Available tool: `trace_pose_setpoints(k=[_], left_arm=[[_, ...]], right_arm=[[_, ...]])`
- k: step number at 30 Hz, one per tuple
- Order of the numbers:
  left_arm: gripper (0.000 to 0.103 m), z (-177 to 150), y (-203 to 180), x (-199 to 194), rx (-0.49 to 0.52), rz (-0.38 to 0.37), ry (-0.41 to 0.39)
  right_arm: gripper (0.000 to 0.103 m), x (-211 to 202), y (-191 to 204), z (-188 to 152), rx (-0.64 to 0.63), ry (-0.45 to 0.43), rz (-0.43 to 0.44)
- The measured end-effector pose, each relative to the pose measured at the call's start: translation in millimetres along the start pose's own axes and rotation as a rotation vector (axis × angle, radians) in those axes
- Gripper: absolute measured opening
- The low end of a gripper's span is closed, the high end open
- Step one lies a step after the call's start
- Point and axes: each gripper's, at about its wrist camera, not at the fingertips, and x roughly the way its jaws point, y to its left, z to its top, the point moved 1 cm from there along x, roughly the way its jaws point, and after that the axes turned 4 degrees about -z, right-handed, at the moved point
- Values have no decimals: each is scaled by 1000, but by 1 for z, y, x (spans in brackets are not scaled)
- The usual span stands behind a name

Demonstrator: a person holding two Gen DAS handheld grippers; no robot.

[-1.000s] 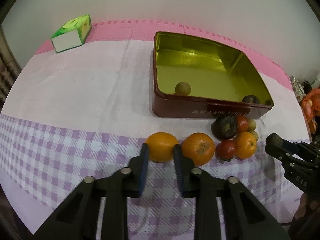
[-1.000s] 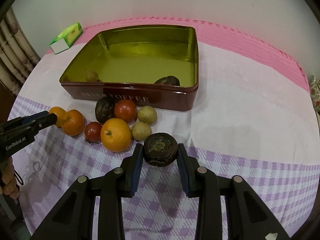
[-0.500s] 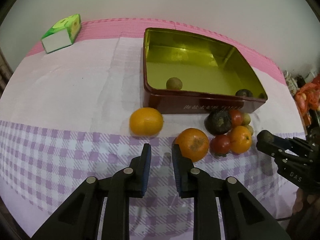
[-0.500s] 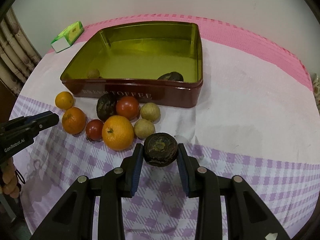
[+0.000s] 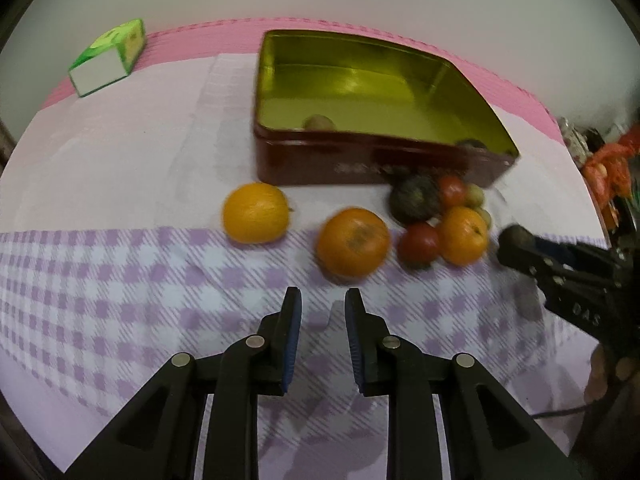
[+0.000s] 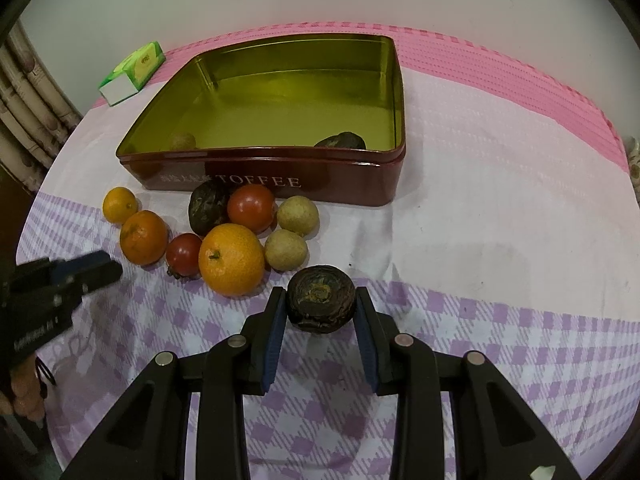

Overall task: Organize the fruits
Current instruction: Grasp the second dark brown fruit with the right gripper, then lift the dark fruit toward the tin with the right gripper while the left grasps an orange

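My right gripper is shut on a dark wrinkled fruit, held just above the checked cloth. My left gripper is open and empty, pulled back from two oranges. It also shows at the left of the right wrist view. A red toffee tin with a gold inside holds a small tan fruit and a dark fruit. In front of the tin lie a big orange, tomatoes, tan fruits and another dark fruit.
A green and white box lies at the far left of the table. The pink cloth edge runs along the back by the wall. Orange-red clutter stands off the table's right side.
My left gripper has drawn back from the left orange, which now lies free further away. The right gripper keeps its hold on the dark fruit and has lifted slightly.
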Motion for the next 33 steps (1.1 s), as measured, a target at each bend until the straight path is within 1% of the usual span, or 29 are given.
trace_pose_setpoints(k=[4,9,20,25,28,30,33], left_arm=[[24,-2,-14,7,15,5,10],[30,7,-24,15,-4,21,13],[37,23,-21,20,-1,47,-25],[40,32,-25,24,19,67,-31],[44,40,-27,28,17,72,-32],[45,44,-26,31,4,74,-29],[45,47,-27,35,10,86,-32]], right_arm=[[32,-1,0,-1,2,-4,2],[32,-1,-1,-4,6,0,3],[32,8,-2,-5,9,18,6],[32,11,-1,-4,13,24,12],[32,11,-2,-3,12,24,15],[32,11,-2,-3,14,24,14],[32,12,-1,-3,14,25,16]])
